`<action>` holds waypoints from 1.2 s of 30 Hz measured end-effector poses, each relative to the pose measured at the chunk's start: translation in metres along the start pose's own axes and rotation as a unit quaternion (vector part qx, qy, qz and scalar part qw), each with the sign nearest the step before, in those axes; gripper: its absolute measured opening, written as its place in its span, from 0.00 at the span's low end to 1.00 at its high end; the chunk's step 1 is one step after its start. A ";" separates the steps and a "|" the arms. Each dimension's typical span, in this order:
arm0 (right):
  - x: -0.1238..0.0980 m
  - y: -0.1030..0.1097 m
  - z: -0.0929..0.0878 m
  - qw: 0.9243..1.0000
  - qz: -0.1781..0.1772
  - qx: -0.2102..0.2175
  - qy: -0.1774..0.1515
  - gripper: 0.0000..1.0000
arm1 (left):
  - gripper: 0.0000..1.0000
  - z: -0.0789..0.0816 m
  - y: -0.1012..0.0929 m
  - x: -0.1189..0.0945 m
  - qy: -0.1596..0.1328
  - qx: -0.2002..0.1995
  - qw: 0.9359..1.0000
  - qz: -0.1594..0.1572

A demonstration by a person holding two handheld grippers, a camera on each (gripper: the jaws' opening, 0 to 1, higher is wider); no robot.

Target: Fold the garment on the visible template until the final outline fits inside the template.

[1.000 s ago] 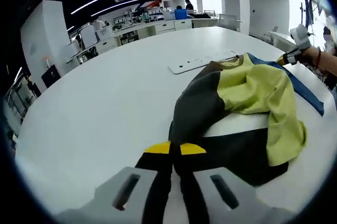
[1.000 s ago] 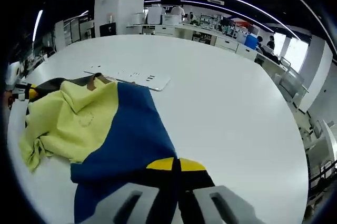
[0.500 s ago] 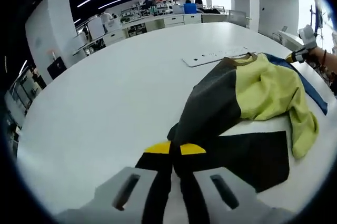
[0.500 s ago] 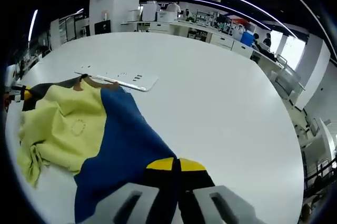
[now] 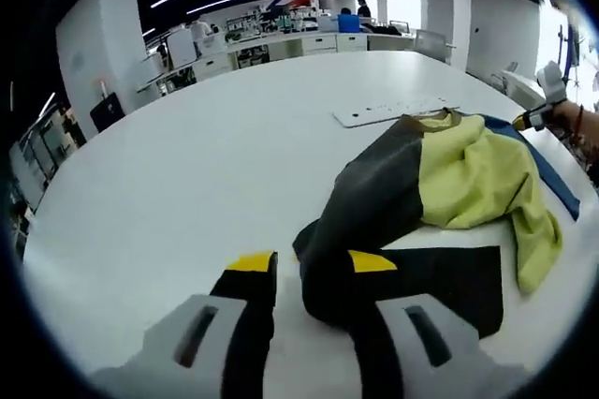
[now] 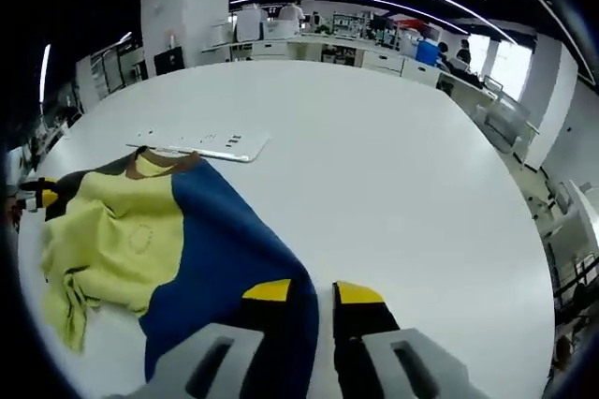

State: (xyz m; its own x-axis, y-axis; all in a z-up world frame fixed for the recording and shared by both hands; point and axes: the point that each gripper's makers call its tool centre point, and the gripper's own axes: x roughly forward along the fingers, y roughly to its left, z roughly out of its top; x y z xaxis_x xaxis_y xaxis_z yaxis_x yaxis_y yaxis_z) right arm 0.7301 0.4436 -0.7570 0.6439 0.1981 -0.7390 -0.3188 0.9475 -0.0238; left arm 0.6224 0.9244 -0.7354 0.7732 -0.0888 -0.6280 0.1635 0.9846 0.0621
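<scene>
Garment (image 5: 440, 184) lies rumpled on the white table (image 5: 187, 184), a colour-block top with three panels: dark grey/black, yellow-green and blue. In the left gripper view the dark panel runs from the heap toward the camera and ends between the jaws; the yellow-green panel is bunched in the middle, with the blue panel along its far edge. A flat black rectangular sheet (image 5: 449, 282), possibly the template, lies on the table under the near part of the heap.

Left gripper (image 5: 309, 277): jaws parted, yellow-tipped, with a dark fold of the garment lying in the gap between them; not clamped on it.

Right gripper (image 6: 314, 301): jaws parted, a narrow gap of bare table between the tips. The blue panel's edge lies against and partly under the left-hand jaw in the right gripper view; cannot tell whether cloth sits in the gap itself.

White strip (image 6: 201, 144) with small dark marks lies flat on the table just beyond the collar end of the garment, touching or nearly touching it.

Surroundings: open-plan room, white desks and white pillars beyond the table, curved ceiling lights.
</scene>
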 end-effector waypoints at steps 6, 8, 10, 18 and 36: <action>-0.021 0.017 0.000 0.998 0.042 0.044 -0.016 0.41 | 0.47 0.004 -0.011 -0.016 -0.032 -0.022 0.999 -0.019; -0.029 0.022 -0.007 0.998 0.052 0.046 -0.010 0.46 | 0.51 0.003 -0.016 -0.023 -0.037 -0.024 0.999 -0.022; -0.035 0.026 -0.012 0.997 0.056 0.045 -0.007 0.48 | 0.52 0.003 -0.021 -0.029 -0.043 -0.016 0.999 -0.026; -0.072 0.060 -0.045 0.995 0.094 0.036 0.000 0.50 | 0.51 0.001 -0.057 -0.055 -0.061 -0.004 0.996 -0.060; -0.110 0.109 -0.109 0.992 0.130 0.008 -0.001 0.41 | 0.40 -0.029 -0.125 -0.055 -0.048 0.069 0.991 -0.106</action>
State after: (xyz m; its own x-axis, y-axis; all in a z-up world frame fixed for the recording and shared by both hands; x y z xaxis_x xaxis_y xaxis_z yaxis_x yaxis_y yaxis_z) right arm 0.5491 0.4977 -0.7519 0.5432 0.4364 -0.7173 -0.4633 0.8683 0.1773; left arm 0.5416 0.8107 -0.7309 0.7660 -0.3107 -0.5627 0.4045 0.9134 0.0462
